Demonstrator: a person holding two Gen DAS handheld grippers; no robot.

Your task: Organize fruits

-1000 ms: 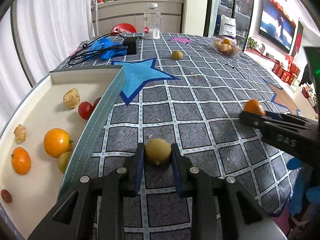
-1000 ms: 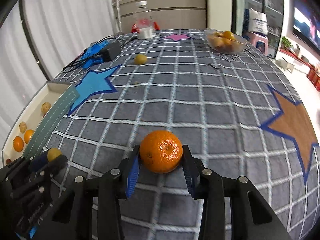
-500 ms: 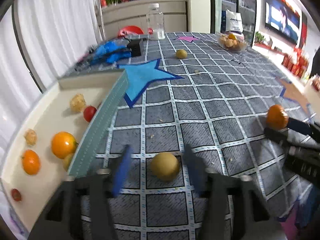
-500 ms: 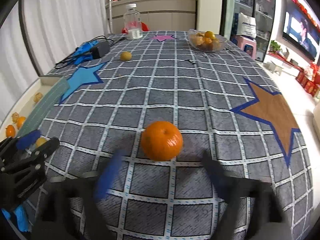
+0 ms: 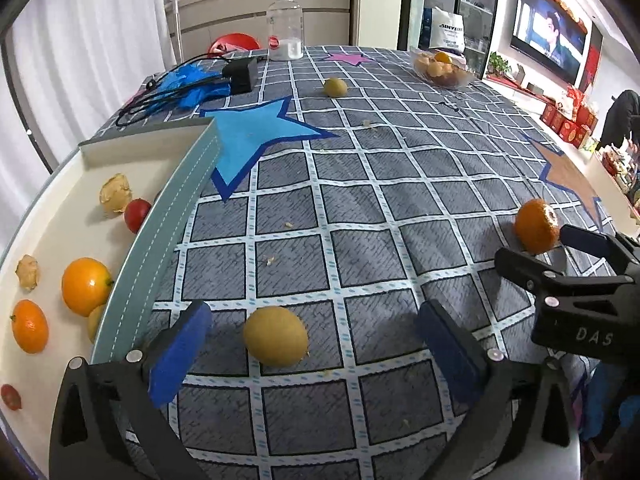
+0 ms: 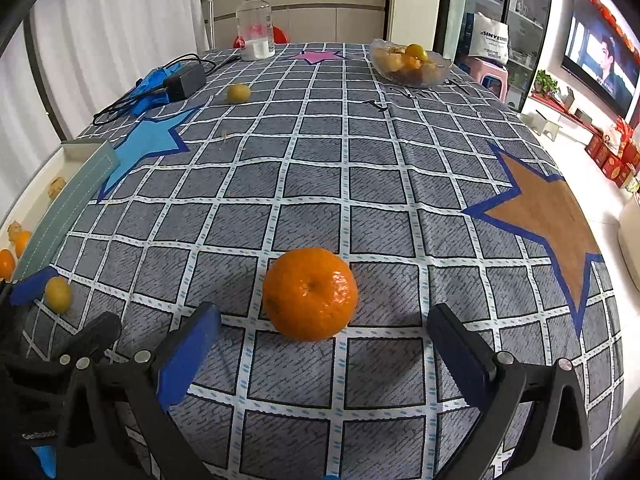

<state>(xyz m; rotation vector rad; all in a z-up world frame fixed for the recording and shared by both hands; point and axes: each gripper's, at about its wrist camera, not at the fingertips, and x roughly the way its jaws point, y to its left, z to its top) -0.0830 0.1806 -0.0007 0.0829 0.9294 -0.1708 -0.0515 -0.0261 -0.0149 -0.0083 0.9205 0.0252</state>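
My left gripper is open wide; a yellow-green fruit lies on the checked tablecloth between its blue pads, touching neither. My right gripper is open wide; an orange mandarin rests on the cloth just ahead of its pads. The mandarin also shows in the left wrist view, beside the right gripper. The yellow-green fruit also shows in the right wrist view. A white tray at the left holds several fruits, among them an orange.
Another yellow-green fruit lies far back on the table. A glass bowl of fruit stands at the back right. A clear bottle, a black adapter with cable and blue cloth sit at the back left.
Both grippers have opened and pulled back a little. The yellow-green fruit and the mandarin, gripped one second ago, now lie free on the cloth.
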